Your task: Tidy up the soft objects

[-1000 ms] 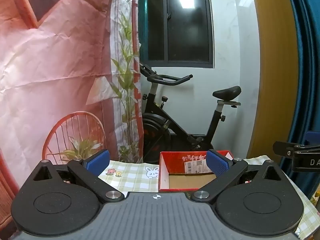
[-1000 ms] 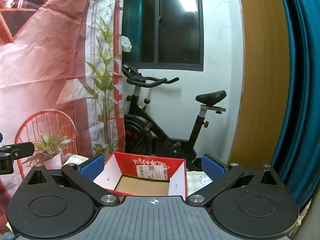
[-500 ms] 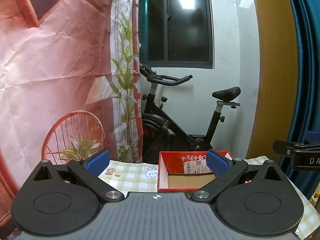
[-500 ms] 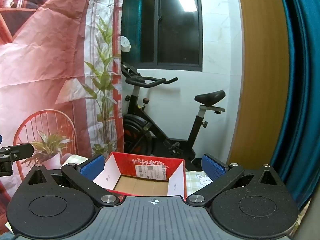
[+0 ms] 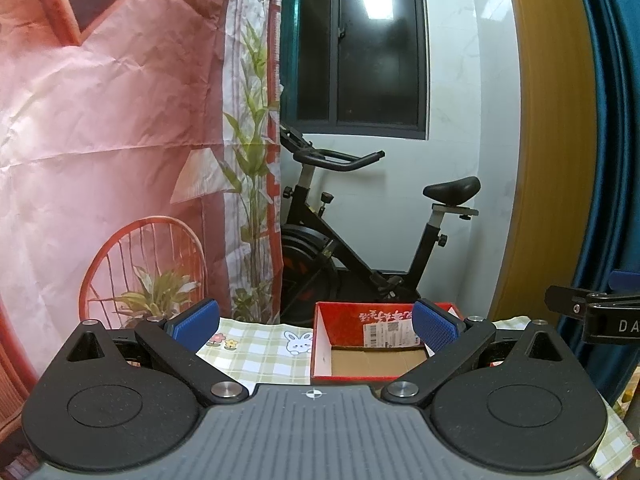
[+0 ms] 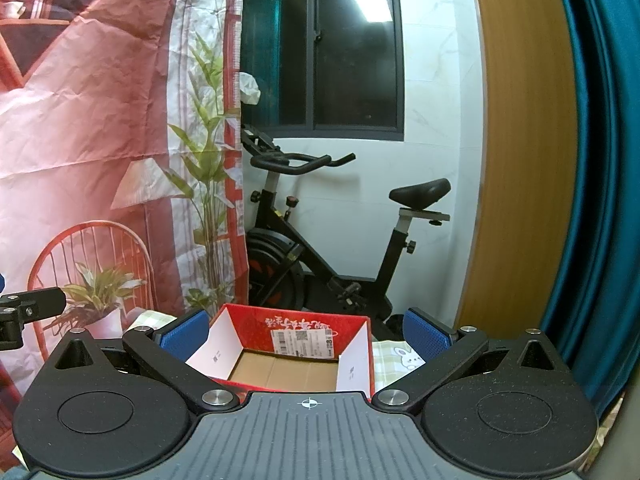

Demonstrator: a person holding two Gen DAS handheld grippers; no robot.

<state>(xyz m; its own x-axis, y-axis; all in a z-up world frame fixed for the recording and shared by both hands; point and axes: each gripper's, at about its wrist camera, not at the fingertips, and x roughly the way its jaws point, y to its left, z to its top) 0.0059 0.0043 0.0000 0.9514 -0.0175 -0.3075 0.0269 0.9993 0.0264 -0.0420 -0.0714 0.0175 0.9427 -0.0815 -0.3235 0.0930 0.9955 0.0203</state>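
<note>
Behind everything stands a white wall with a dark window (image 5: 362, 46), a black exercise bike (image 5: 360, 236) below it, a wrinkled pink backdrop (image 5: 112, 112) printed with a chair and plants on the left, and a wooden panel and blue curtain (image 6: 592, 160) on the right.

Nearer, the table wears a green-and-white checked tablecloth (image 5: 256, 350) with a rabbit and small flowers printed on it. On the cloth sits an open red cardboard box (image 6: 298, 354), white inside its side walls, brown on its floor, with a shipping label on the far inner wall. Nothing shows inside it in either view. No soft object can be made out in either view.

Left claw (image 5: 314, 322) is held level above the near part of the table, its blue pads (image 5: 194, 319) set wide apart with nothing between them; the box lies ahead and to the right, partly behind the right pad. Right claw (image 6: 306, 336) likewise stands spread with nothing gripped, and the box lies straight ahead between its blue pads (image 6: 424, 336). A black piece of each tool juts in at the edge of the other's view.
</note>
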